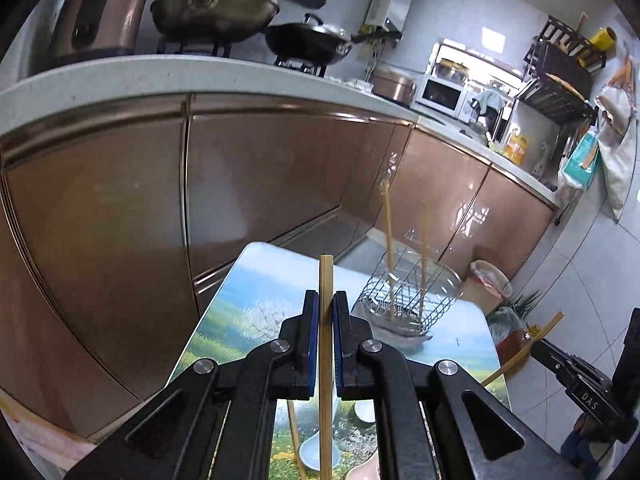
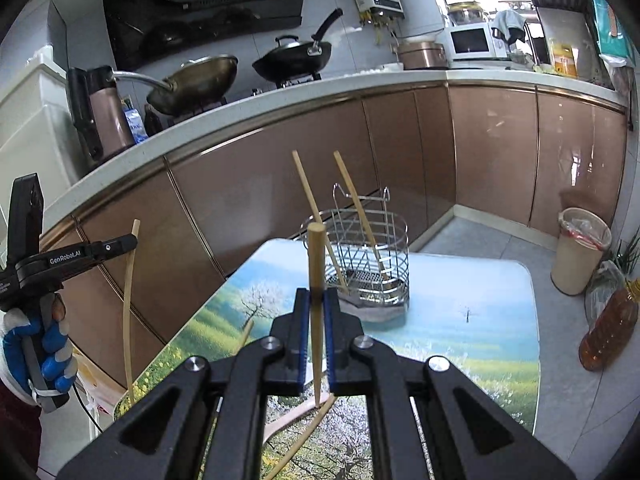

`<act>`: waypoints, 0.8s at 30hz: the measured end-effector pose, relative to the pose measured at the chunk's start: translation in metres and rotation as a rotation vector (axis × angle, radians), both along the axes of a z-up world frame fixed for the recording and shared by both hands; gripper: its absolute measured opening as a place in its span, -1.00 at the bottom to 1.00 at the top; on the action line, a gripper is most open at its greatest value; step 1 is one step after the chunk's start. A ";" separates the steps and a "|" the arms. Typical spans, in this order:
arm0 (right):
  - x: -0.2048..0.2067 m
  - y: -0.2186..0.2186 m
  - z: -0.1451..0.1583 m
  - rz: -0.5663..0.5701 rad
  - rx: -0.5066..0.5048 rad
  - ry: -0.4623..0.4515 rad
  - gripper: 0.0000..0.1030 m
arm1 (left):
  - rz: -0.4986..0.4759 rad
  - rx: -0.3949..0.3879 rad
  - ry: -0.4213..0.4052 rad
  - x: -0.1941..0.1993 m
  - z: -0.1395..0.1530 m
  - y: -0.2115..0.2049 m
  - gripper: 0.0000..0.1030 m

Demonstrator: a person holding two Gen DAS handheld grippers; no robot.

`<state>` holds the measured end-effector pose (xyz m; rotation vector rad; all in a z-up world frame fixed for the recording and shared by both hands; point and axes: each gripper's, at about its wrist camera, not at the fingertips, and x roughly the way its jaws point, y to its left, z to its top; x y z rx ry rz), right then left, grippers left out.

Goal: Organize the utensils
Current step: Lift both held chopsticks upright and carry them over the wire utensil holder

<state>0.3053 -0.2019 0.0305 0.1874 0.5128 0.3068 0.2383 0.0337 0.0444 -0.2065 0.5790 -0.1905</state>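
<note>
A wire utensil holder (image 1: pixel 408 296) (image 2: pixel 370 266) stands on the far part of the landscape-print table (image 1: pixel 248 312) (image 2: pixel 472 320), with two bamboo chopsticks (image 2: pixel 352 200) upright in it. My left gripper (image 1: pixel 327 300) is shut on a bamboo chopstick (image 1: pixel 326 360), held upright above the table's near end. My right gripper (image 2: pixel 316 300) is shut on another bamboo chopstick (image 2: pixel 315 280), also upright, just in front of the holder. The left gripper with its chopstick shows at the left in the right wrist view (image 2: pixel 120 244).
White spoons (image 1: pixel 320 452) and loose chopsticks (image 2: pixel 300 440) lie on the table's near end. Brown cabinets (image 1: pixel 260 180) run behind, with woks on the counter. A bin (image 2: pixel 580 248) and an oil bottle (image 2: pixel 608 328) stand on the floor at the right.
</note>
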 end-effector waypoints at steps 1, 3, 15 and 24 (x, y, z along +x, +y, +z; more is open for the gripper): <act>-0.001 -0.001 0.002 0.002 -0.001 -0.005 -0.88 | 0.003 0.009 -0.010 -0.001 0.001 -0.004 -0.88; -0.004 -0.002 0.007 0.002 -0.006 -0.016 -0.88 | 0.010 0.027 -0.034 -0.007 0.006 -0.010 -0.88; -0.011 -0.012 0.043 -0.006 -0.027 -0.088 -0.88 | -0.022 0.083 -0.172 -0.017 0.034 -0.054 -0.88; 0.012 -0.014 0.091 -0.001 -0.051 -0.165 -0.88 | -0.060 0.054 -0.245 0.007 0.061 -0.076 -0.88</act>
